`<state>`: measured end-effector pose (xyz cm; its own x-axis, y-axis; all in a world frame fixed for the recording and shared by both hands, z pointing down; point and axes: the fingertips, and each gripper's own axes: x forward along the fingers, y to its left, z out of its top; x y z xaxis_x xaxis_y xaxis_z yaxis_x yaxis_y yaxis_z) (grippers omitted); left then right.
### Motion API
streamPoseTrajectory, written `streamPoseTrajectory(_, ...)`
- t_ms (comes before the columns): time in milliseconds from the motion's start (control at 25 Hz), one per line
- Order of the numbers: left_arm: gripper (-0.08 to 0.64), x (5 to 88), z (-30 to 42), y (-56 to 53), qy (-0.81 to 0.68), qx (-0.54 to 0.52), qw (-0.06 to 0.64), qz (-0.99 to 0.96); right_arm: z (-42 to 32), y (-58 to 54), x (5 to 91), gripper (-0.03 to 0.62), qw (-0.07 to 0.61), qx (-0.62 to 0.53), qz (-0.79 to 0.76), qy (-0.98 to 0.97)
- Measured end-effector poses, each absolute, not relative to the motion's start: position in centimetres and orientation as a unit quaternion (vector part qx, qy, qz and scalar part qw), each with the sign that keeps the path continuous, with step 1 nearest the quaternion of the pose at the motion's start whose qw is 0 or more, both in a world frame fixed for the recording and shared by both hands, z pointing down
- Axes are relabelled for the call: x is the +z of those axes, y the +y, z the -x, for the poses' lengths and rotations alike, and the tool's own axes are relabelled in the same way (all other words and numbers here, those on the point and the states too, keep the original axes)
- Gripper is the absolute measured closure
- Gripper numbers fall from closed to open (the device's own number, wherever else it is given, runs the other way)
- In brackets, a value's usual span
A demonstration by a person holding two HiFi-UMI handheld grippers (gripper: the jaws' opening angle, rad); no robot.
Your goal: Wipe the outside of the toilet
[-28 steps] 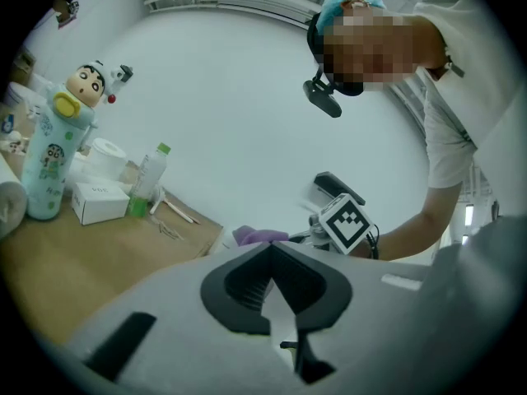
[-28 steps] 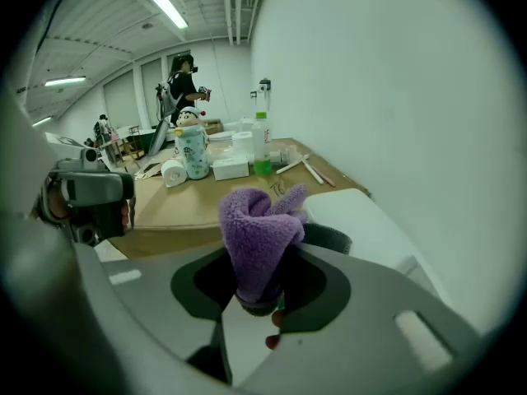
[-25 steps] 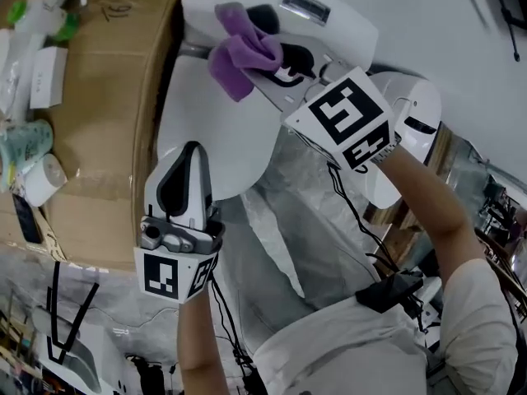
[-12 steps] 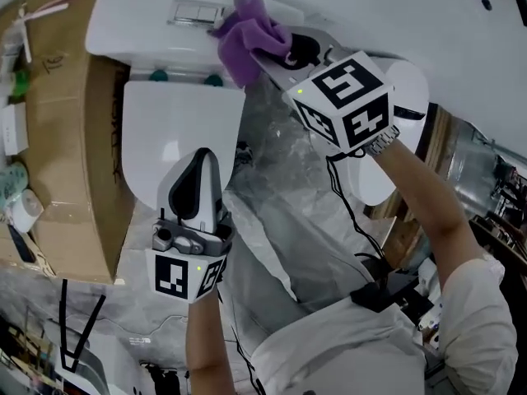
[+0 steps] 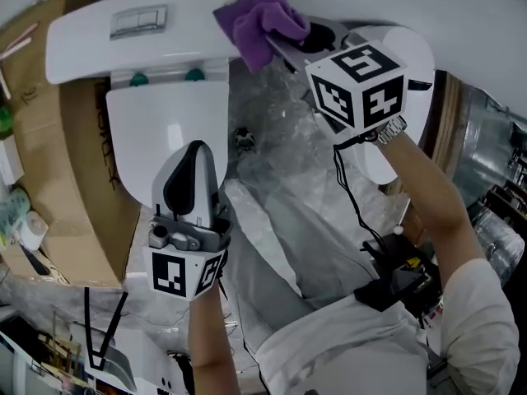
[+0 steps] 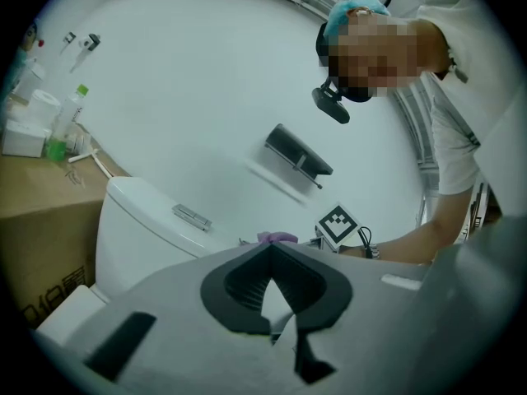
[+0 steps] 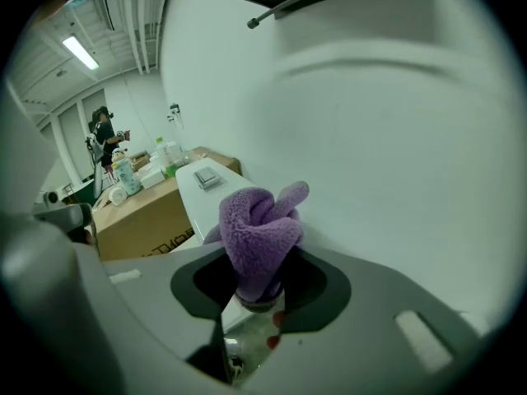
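The white toilet shows in the head view with its tank [image 5: 90, 44], chrome flush button [image 5: 138, 21] and closed lid [image 5: 160, 122]. My right gripper [image 5: 286, 33] is shut on a purple cloth [image 5: 265, 16] at the tank's right end, close to the wall; whether the cloth touches the tank is hidden. The right gripper view has the cloth [image 7: 259, 225] bunched between the jaws, with the tank [image 7: 216, 194] to the left. My left gripper [image 5: 191, 156] is shut on nothing, over the lid's front right edge. From the left gripper view I see the tank [image 6: 140, 220] and the cloth [image 6: 277, 238].
A cardboard box [image 5: 58, 163] with bottles and packets stands left of the toilet. Crumpled plastic sheeting [image 5: 284, 179] covers the floor on its right. Another white fixture [image 5: 408, 60] stands at the far right. A black shelf [image 6: 296, 151] hangs on the wall.
My right gripper has carried the purple cloth from the middle of the tank to its right end. The left gripper stays shut near the lid's front.
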<state>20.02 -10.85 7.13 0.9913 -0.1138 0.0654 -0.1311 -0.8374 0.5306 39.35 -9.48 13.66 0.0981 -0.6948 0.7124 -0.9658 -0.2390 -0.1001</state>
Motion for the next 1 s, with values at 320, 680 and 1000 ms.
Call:
streamPoseTrajectory(320,0.554,8.3,-17.9,-12.1,-0.059,0.017,0.284,-0.957,-36.3,-3.9,18.3,0.462,0.243,0.395,-0.714,-0.524)
streamPoseTrajectory(680,0.555,8.9,-12.8,-16.1,-0.039,0.026,0.281,-0.958,-30.0,-11.1,20.2,0.463,0.258,0.397,-0.702,-0.532)
streamPoseTrajectory(1000,0.554,10.9,-8.5,-21.4,-0.043,0.028,0.290,-0.956,-25.7,-18.8,21.6,0.463,0.232,0.408,-0.705,-0.532)
